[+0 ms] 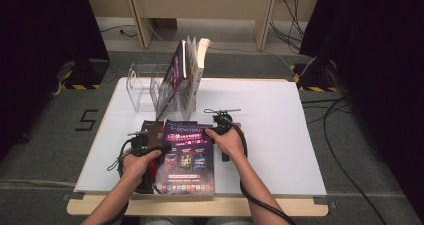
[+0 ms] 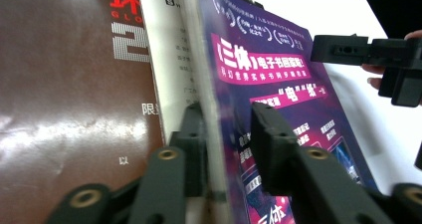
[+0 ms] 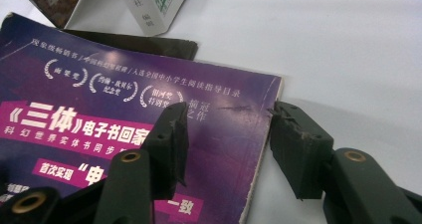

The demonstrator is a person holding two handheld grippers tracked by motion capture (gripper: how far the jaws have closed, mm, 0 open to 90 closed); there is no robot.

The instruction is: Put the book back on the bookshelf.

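Observation:
A purple paperback (image 1: 187, 157) lies face up near the table's front edge, its left side resting on a dark brown book (image 1: 150, 127). My left gripper (image 1: 161, 147) is at the paperback's left edge. In the left gripper view that gripper (image 2: 229, 119) is open, its jaws narrowly straddling the spine of the paperback (image 2: 278, 59): one jaw beside the brown book (image 2: 64, 109), the other over the cover. My right gripper (image 1: 211, 131) is at the paperback's far right corner. In the right gripper view that gripper (image 3: 229, 117) is wide open, one jaw over the paperback's cover (image 3: 99, 84), the other on bare table.
A clear acrylic rack (image 1: 140, 87) stands at the table's back left with several books (image 1: 185, 72) leaning in it. The white table (image 1: 280, 135) has free room on the right. The right gripper (image 2: 368, 52) shows across the paperback in the left gripper view.

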